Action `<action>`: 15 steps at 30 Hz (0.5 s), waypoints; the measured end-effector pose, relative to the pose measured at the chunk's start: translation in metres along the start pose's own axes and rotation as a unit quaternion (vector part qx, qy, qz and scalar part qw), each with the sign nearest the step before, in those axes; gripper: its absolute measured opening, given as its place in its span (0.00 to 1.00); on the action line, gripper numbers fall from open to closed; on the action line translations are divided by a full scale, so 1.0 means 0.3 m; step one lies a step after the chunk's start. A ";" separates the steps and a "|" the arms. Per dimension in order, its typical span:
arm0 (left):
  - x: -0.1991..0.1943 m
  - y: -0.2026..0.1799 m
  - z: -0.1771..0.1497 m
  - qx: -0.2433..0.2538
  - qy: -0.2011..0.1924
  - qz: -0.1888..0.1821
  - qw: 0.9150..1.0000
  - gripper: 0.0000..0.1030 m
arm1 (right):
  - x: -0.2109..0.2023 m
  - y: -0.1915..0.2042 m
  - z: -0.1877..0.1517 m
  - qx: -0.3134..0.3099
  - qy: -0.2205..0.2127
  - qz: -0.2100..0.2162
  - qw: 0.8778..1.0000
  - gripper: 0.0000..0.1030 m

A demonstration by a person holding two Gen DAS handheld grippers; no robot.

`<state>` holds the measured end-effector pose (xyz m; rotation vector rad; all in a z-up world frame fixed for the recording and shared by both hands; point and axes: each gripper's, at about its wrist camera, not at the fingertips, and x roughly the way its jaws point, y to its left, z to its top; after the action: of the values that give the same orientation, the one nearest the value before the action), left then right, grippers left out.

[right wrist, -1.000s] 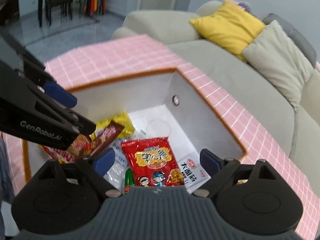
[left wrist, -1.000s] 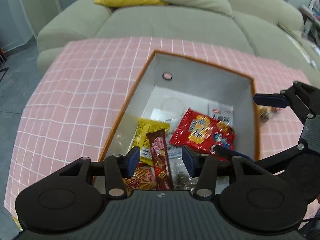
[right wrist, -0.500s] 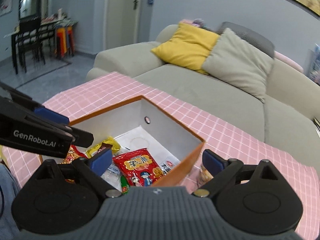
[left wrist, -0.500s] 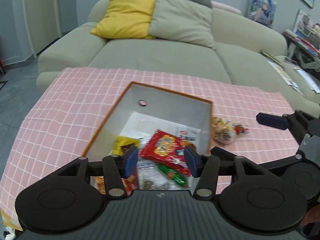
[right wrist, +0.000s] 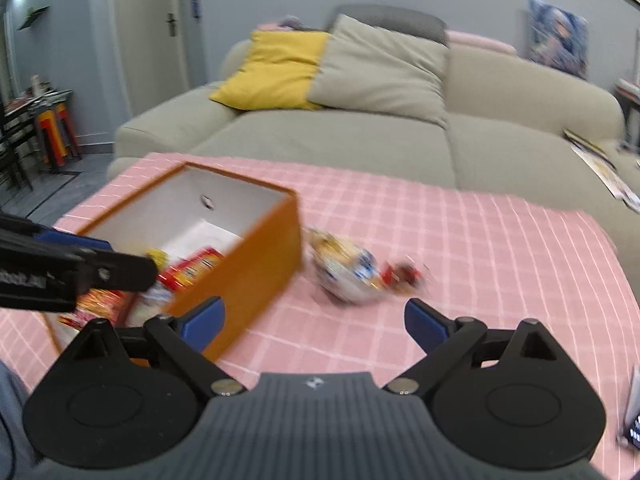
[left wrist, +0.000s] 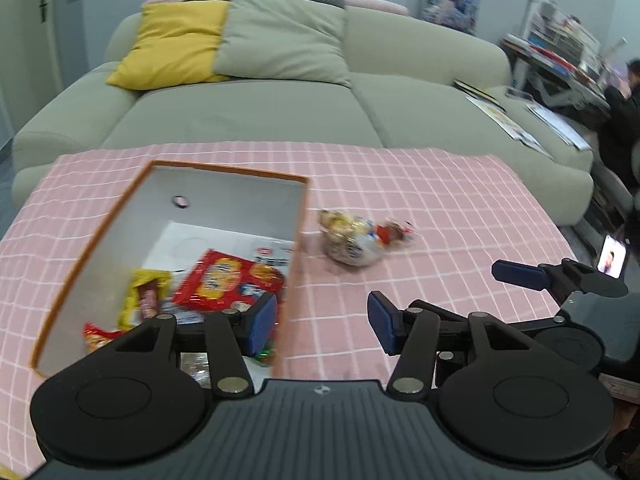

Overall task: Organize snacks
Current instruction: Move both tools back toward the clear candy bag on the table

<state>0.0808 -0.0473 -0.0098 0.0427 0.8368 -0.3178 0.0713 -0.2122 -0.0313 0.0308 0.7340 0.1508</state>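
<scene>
An orange box (left wrist: 228, 168) with a white inside stands at the left of the pink checked cloth (left wrist: 440, 208). In it lie a red packet (left wrist: 230, 280), a yellow packet (left wrist: 142, 296) and other snacks. A clear bag of wrapped sweets (left wrist: 352, 240) lies on the cloth just right of the box (right wrist: 248, 264); the right wrist view shows the bag (right wrist: 348, 276) too. My left gripper (left wrist: 322, 320) is open and empty, over the box's near right corner. My right gripper (right wrist: 314, 322) is open wide and empty, short of the bag.
A grey-green sofa (left wrist: 256, 112) with a yellow cushion (left wrist: 172, 40) and a grey one stands behind the table. Magazines (left wrist: 512, 120) lie on its right end. A lit phone (left wrist: 612, 256) and a seated person (left wrist: 624, 108) are at the far right.
Both grippers have drawn back from over the box and swung right. The bag of sweets beside the box has come into view. The left jaws stand slightly wider.
</scene>
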 end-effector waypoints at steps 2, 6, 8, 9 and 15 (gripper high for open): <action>0.027 -0.025 0.001 0.012 0.005 -0.006 1.000 0.60 | 0.013 -0.044 -0.031 0.007 0.006 -0.010 1.000 0.90; 0.083 -0.072 0.007 0.038 0.015 -0.006 0.999 0.60 | 0.043 -0.124 -0.081 0.025 0.017 -0.027 0.999 0.89; 0.112 -0.091 0.014 0.050 0.019 -0.004 0.999 0.60 | 0.063 -0.166 -0.098 0.038 0.027 -0.036 0.998 0.89; 0.127 -0.099 0.020 0.056 0.021 -0.003 0.998 0.60 | 0.077 -0.185 -0.103 0.044 0.031 -0.040 0.998 0.89; 0.221 -0.132 0.079 0.070 0.025 -0.006 0.997 0.60 | 0.171 -0.275 -0.107 0.067 0.052 -0.048 0.995 0.84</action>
<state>0.1279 -0.1062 -0.0391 0.1770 0.8629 -0.3871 0.0979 -0.2868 -0.0959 0.1172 0.8464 0.0118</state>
